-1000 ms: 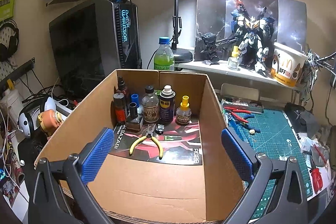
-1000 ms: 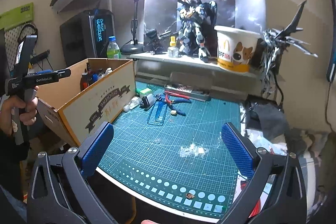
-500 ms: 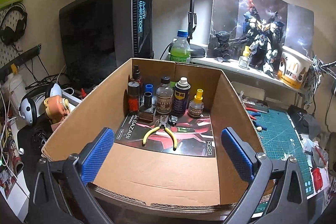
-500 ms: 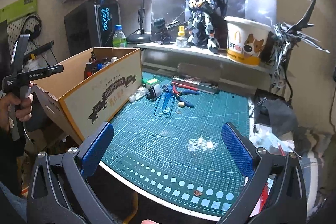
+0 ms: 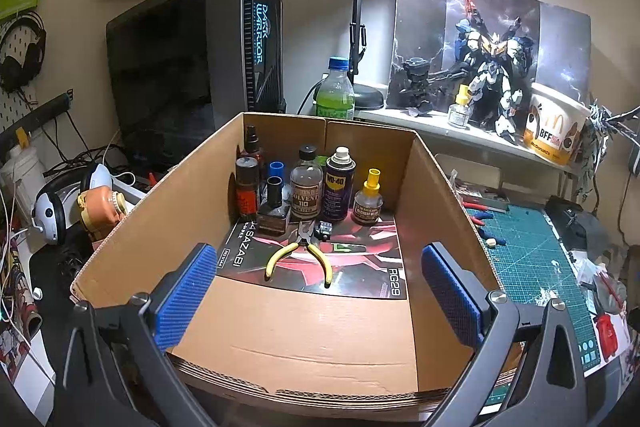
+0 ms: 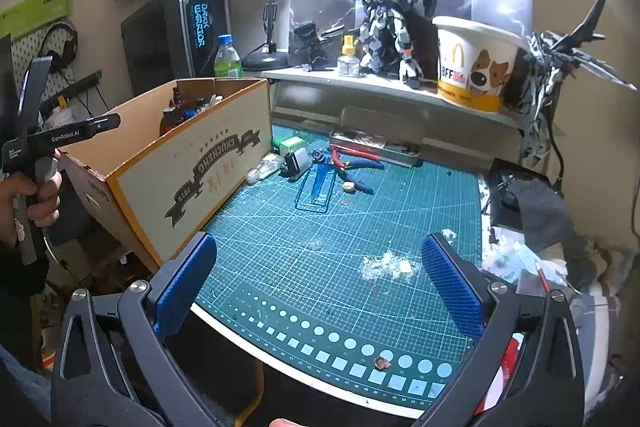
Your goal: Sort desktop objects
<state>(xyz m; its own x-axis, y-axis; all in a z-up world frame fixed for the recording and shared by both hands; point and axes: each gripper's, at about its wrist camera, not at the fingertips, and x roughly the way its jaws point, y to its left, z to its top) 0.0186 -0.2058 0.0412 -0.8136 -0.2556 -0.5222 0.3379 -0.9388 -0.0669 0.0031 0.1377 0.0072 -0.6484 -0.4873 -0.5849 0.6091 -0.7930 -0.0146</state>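
An open cardboard box (image 5: 436, 195) fills the left wrist view. Several bottles stand along its back wall, among them a WD-40 can (image 5: 338, 187) and a yellow-capped bottle (image 5: 368, 203). Yellow-handled pliers (image 5: 298, 259) lie on a model-kit manual (image 5: 360, 259) on the box floor. My left gripper (image 5: 318, 291) hangs open over the box's near edge, holding nothing. My right gripper (image 6: 318, 291) is open above the front of the green cutting mat (image 6: 360, 227). At the mat's far side lie a blue plastic frame (image 6: 318, 183), red-handled nippers (image 6: 356, 157) and blue-handled nippers (image 6: 358, 183).
The box (image 6: 192, 171) sits at the mat's left edge, with a hand (image 6: 36, 199) on the left tool beside it. A metal tin (image 6: 376, 139) lies behind the nippers. On the shelf stand a paper bucket (image 6: 476, 71), robot model (image 6: 386, 27) and green bottle (image 6: 228, 59).
My left gripper has drifted left and up, so more of the box floor shows. The right gripper has edged forward over the mat. Both stay open and empty.
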